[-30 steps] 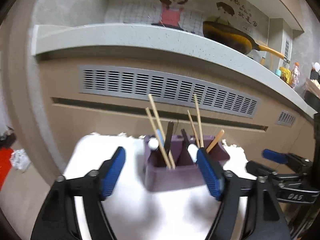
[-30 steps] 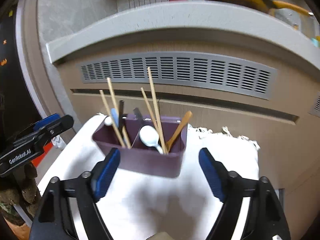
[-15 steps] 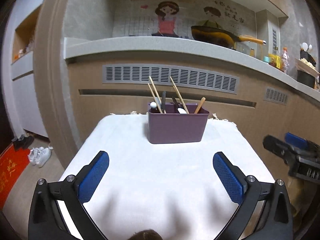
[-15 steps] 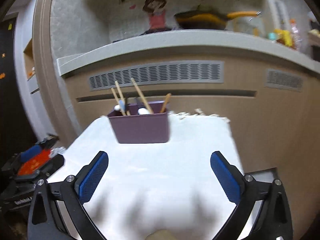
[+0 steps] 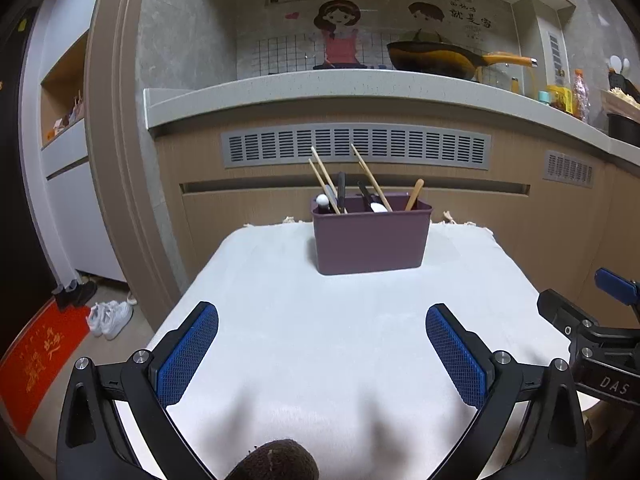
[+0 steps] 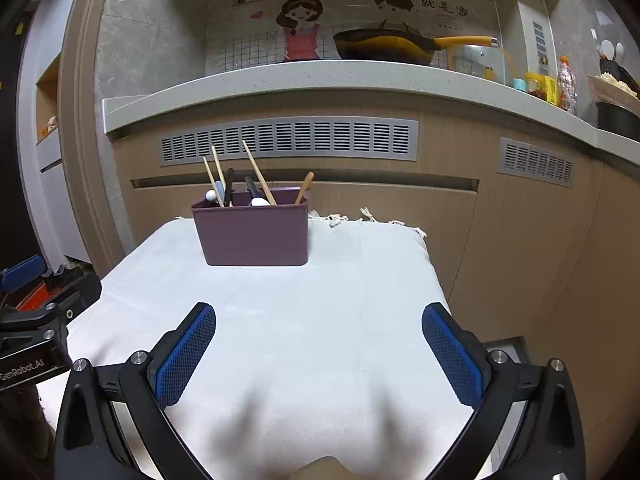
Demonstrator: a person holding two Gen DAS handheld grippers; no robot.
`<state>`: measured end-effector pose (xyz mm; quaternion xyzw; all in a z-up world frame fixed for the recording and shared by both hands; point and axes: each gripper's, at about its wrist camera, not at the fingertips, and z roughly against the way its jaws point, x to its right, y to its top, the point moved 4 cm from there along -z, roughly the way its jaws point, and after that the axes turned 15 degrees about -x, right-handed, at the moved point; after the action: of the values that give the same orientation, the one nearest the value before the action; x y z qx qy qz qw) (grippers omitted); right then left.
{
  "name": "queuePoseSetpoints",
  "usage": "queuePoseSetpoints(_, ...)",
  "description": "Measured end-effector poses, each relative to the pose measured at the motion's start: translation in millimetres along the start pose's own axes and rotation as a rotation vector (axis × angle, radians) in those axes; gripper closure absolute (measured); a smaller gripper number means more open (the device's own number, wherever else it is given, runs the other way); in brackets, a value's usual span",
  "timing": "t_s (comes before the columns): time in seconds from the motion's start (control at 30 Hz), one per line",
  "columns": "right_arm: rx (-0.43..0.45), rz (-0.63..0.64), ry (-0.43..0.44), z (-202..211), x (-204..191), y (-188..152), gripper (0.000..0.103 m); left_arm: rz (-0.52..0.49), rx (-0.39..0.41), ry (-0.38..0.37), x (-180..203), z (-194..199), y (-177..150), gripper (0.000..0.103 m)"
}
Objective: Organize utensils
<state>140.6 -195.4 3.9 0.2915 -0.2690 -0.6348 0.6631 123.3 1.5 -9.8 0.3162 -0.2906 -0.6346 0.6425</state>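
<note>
White cloth covers the table; at its far edge stands the purple utensil caddy, long side facing both grippers. Chopsticks lean up-left, wooden spoon up-right. Left gripper and right gripper have just been opening, now spread wide and empty.

This is a home kitchen. A speckled counter runs along wooden cabinets with grey vents; a wok with a yellow handle sits on it before a tiled wall with cartoon stickers. Bottles and jars, probably seasonings, stand at the far right. Shoes and a red mat lie by the doorway.
</note>
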Motion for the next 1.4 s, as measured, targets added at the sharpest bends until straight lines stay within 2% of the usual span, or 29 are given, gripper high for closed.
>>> queuePoseSetpoints(0.73,-0.011,0.016,0.007,1.1,-0.8,-2.3,0.0,-0.019,-0.054,-0.035,2.2,-6.9,-4.4,0.0)
queuePoseSetpoints(1.4,-0.017,0.019,0.012,1.1,0.2,-2.6,0.0,-0.011,-0.057,-0.047,-1.9,-8.5,-4.9,0.0)
